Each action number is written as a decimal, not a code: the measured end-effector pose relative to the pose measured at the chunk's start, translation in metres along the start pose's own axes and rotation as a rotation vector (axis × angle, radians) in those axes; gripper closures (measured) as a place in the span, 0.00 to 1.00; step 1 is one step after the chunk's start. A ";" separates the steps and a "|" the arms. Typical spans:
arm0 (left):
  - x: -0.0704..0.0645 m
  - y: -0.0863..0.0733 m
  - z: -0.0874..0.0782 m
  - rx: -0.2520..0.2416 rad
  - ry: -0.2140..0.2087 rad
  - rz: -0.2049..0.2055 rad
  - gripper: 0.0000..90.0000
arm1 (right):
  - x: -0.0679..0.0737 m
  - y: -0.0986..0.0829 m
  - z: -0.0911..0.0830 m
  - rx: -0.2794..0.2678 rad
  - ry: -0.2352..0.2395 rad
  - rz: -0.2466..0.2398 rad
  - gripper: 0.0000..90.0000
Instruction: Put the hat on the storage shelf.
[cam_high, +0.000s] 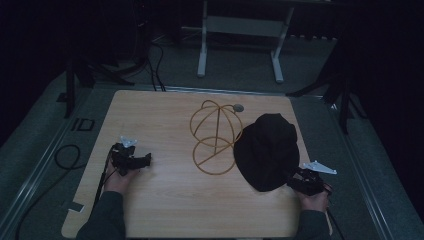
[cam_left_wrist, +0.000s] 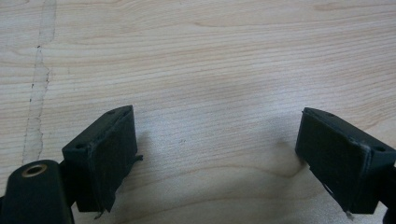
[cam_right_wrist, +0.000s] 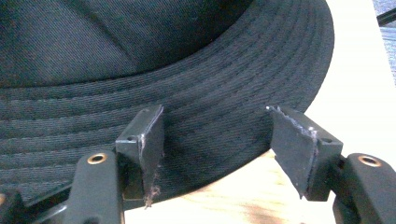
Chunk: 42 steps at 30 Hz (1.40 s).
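Dim lab or test room, not a home. Centre of the high view: a pale wood-grain table (cam_high: 165, 200) w/ rounded corners, standing on grey carpet (cam_high: 240, 75). Black cables (cam_high: 62, 155) loop over the floor at left & run up toward the top of the frame. Upper centre: white metal legs of a bench or desk frame (cam_high: 202, 50). Black tripod-type stand legs (cam_high: 70, 85) at upper left, more (cam_high: 342, 100) at upper right, i.e. equipment stands ringing the table. Metal rails (cam_high: 35, 170) run along the floor on both sides. Background is dark, walls can't be made out. The gripper views show close-up wood grain of the tabletop.
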<state>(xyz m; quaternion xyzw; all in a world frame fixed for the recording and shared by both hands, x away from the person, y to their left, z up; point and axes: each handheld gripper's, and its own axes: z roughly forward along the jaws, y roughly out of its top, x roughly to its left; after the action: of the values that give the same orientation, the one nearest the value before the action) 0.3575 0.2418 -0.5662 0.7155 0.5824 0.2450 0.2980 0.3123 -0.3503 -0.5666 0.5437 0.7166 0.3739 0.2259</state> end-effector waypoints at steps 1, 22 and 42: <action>0.000 0.000 0.000 0.000 0.000 0.000 0.14 | 0.000 0.000 0.000 0.000 0.000 0.000 0.39; 0.000 0.000 0.000 0.000 0.000 0.000 0.14 | 0.026 0.021 -0.024 -0.022 -0.071 -0.144 0.56; 0.000 0.000 0.000 0.001 0.001 0.000 0.14 | 0.059 0.059 -0.048 0.065 0.029 -0.203 0.52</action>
<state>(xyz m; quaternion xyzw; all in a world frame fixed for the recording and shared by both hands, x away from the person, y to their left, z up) 0.3574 0.2418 -0.5661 0.7157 0.5826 0.2449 0.2973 0.2956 -0.3007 -0.4861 0.4699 0.7829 0.3337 0.2343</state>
